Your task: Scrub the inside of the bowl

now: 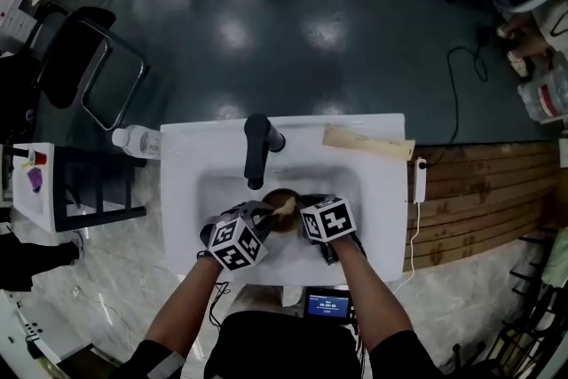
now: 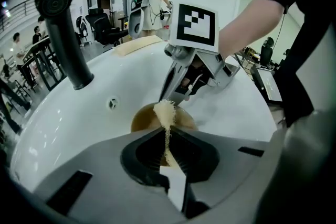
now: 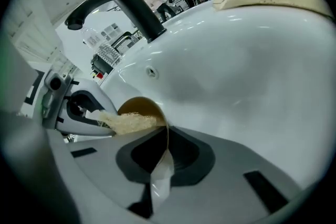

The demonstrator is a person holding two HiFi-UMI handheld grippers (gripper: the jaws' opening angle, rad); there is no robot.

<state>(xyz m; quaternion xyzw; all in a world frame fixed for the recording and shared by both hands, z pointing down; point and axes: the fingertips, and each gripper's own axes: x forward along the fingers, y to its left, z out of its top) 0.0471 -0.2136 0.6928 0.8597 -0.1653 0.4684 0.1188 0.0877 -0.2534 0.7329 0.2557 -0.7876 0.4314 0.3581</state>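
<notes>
White sink (image 1: pixel 383 191) cradles the bowl (image 3: pixel 135 107), right tongs (image 3: pixel 167 131) clamped on it, left tongs (image 2: pixel 166 132) pinching a scrubber (image 2: pixel 165 110).

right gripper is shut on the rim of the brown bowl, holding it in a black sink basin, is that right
Not quite: the sink is white, not black; only the faucet is black. The head view shows this plainly. The rest stands: the right gripper is shut on the rim of the brown bowl, holding it in the basin.

Head view steeply down over sink (image 1: pixel 377 191), tool views close inside it, sharing faucet (image 2: pixel 65 34) and bowl (image 3: pixel 137 107)
</notes>
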